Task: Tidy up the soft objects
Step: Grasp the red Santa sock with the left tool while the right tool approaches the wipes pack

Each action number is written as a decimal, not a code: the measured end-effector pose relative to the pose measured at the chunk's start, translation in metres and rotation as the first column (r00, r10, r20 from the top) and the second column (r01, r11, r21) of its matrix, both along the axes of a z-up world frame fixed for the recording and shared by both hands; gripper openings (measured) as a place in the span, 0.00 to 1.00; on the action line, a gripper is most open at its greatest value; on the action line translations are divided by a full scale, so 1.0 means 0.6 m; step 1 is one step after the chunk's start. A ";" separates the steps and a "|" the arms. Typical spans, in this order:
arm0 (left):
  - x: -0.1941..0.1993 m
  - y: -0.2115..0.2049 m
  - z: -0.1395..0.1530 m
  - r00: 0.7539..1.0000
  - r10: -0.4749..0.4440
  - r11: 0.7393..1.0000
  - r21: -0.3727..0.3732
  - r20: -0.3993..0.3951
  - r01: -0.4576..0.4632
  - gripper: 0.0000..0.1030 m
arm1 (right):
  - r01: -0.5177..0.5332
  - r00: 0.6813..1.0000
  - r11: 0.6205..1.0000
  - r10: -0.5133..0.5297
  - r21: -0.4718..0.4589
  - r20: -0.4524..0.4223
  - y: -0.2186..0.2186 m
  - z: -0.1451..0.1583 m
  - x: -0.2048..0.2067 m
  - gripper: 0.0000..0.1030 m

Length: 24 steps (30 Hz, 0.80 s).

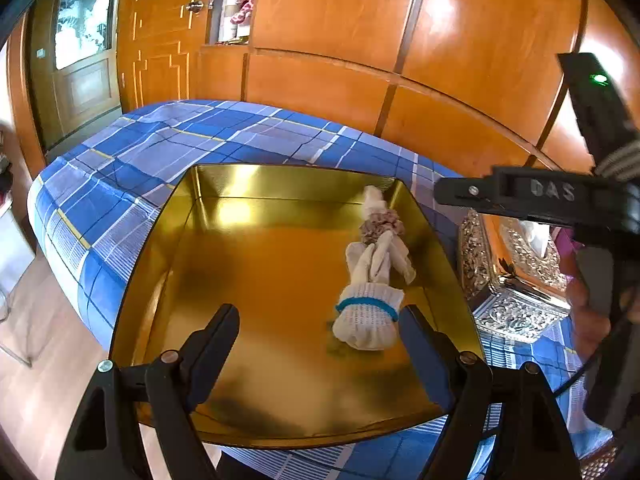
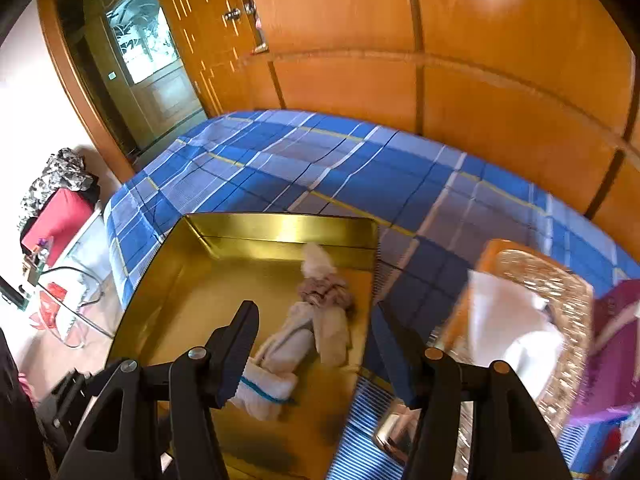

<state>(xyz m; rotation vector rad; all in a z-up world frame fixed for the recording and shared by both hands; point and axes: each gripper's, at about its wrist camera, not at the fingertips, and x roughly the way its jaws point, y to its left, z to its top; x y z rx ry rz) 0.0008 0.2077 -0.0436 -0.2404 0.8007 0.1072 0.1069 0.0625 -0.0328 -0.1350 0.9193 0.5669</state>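
A gold metal tray (image 1: 160,248) lies on a bed with a blue plaid sheet (image 1: 168,140). Inside it, along the right side, lie a white work glove with a blue cuff band (image 1: 370,304), a brownish scrunchie (image 1: 380,226) and a white cloth piece (image 1: 374,198) behind it. My left gripper (image 1: 320,332) is open and empty above the tray's near part, its right finger beside the glove cuff. My right gripper (image 2: 316,340) is open and empty above the tray's right edge (image 2: 374,248); the glove (image 2: 304,340) and scrunchie (image 2: 326,290) show between its fingers. The right gripper's body (image 1: 560,196) shows at right in the left wrist view.
A silver ornate tissue box (image 1: 516,272) stands right of the tray; it also shows in the right wrist view (image 2: 528,320), blurred. A purple item (image 2: 616,344) lies at far right. Wooden wardrobes (image 1: 400,40) stand behind the bed. A glass table with clutter (image 2: 60,280) stands left.
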 end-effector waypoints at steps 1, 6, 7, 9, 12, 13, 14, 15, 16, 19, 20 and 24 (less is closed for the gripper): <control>-0.001 -0.003 0.002 1.000 -0.004 1.000 0.002 0.003 0.004 0.80 | 0.006 1.000 1.000 -0.006 -0.005 0.028 -0.010 0.006 -0.011 0.58; -0.004 -0.023 0.010 0.999 -0.029 0.999 0.038 0.015 0.029 0.80 | 0.032 0.993 0.999 -0.031 -0.009 0.114 -0.054 0.025 -0.050 0.58; -0.004 -0.028 0.010 0.999 -0.040 0.998 0.044 0.015 0.040 0.80 | 0.036 0.991 0.999 -0.034 -0.009 0.129 -0.065 0.028 -0.057 0.58; -0.006 -0.035 0.011 0.999 -0.051 0.997 0.053 0.016 0.050 0.80 | 0.049 0.987 0.999 -0.046 -0.012 0.154 -0.087 0.033 -0.069 0.58; -0.008 -0.048 0.015 0.997 -0.074 0.995 0.072 0.022 0.072 0.80 | 0.080 0.981 0.997 -0.077 -0.010 0.178 -0.125 0.040 -0.083 0.58; -0.009 -0.052 0.016 0.996 -0.082 0.994 0.076 0.024 0.080 0.80 | 0.094 0.979 0.996 -0.090 -0.010 0.183 -0.140 0.041 -0.087 0.58; -0.010 -0.056 0.017 0.996 -0.090 0.993 0.080 0.025 0.088 0.80 | 0.106 0.977 0.994 -0.103 -0.009 0.187 -0.153 0.042 -0.091 0.58; -0.010 -0.063 0.019 0.994 -0.102 0.991 0.086 0.026 0.100 0.80 | 0.125 0.974 0.992 -0.121 -0.008 0.191 -0.171 0.043 -0.095 0.58; -0.011 -0.068 0.020 0.993 -0.113 0.990 0.089 0.027 0.110 0.80 | 0.137 0.972 0.991 -0.133 -0.007 0.193 -0.184 0.044 -0.097 0.58; -0.013 -0.087 0.024 0.989 -0.148 0.984 0.104 0.028 0.144 0.80 | 0.190 0.961 0.982 -0.184 -0.009 0.206 -0.233 0.048 -0.103 0.58; -0.013 -0.095 0.025 0.986 -0.163 0.981 0.109 0.027 0.159 0.80 | 0.204 0.958 0.979 -0.198 -0.008 0.207 -0.245 0.049 -0.103 0.58; -0.014 -0.121 0.029 0.977 -0.213 0.970 0.120 0.022 0.209 0.80 | 0.294 0.935 0.956 -0.288 0.004 0.207 -0.316 0.050 -0.106 0.58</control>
